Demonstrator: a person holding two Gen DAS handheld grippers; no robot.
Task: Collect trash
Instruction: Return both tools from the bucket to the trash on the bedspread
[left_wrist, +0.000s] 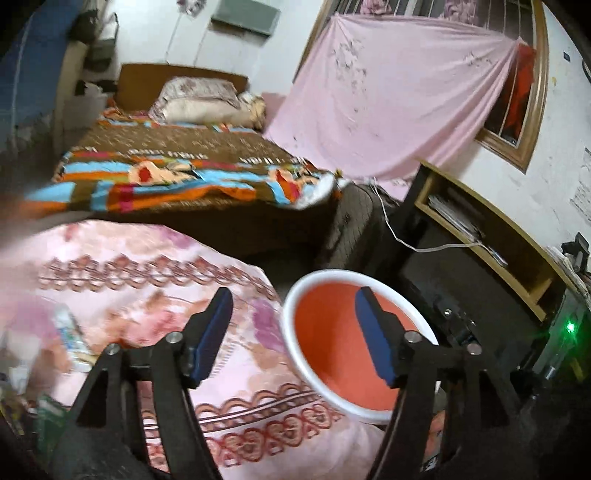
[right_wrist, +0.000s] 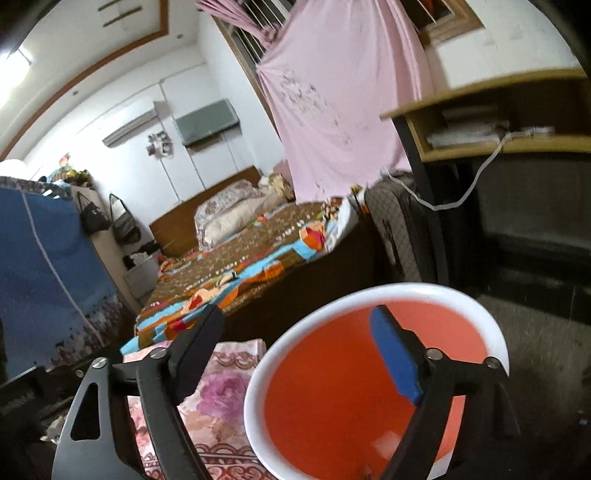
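A round bin with a white rim (left_wrist: 295, 354) and orange inside (left_wrist: 332, 343) stands on the floor beside a pink flowered cloth (left_wrist: 129, 280). It also shows large in the right wrist view (right_wrist: 332, 406). My left gripper (left_wrist: 295, 332) is open and empty, hovering over the cloth's edge and the bin's rim. My right gripper (right_wrist: 299, 354) is open and empty, just above the bin's left rim. Blurred wrappers and small trash items (left_wrist: 72, 339) lie on the cloth at the left.
A bed with a colourful blanket (left_wrist: 177, 173) lies beyond the cloth. A wooden desk (left_wrist: 491, 229) with black legs and a white cable (left_wrist: 436, 247) stands right of the bin. A dark suitcase (left_wrist: 354, 225) sits between bed and desk. A blue wardrobe (right_wrist: 44, 280) stands left.
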